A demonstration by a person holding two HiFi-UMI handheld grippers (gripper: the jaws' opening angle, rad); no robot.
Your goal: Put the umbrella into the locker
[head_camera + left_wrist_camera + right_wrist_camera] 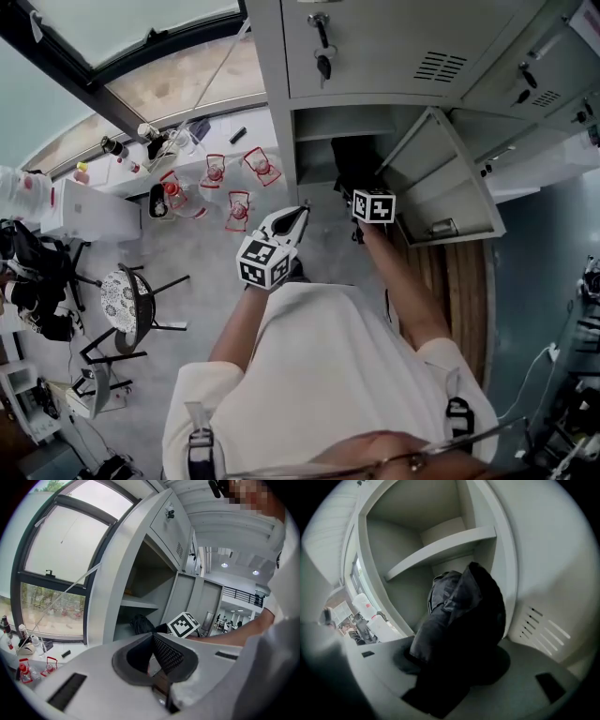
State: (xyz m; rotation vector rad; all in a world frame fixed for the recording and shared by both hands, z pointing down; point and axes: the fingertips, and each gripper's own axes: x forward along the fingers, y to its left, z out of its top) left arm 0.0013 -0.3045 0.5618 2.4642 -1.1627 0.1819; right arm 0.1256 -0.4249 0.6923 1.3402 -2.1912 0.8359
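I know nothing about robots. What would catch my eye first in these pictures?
A black folded umbrella fills the right gripper view, clamped in the right gripper and pushed into the open grey locker, below its shelf. In the head view, the left gripper, a white claw with a checkered marker cube, is held out in front of the person with its jaws together and nothing in them.
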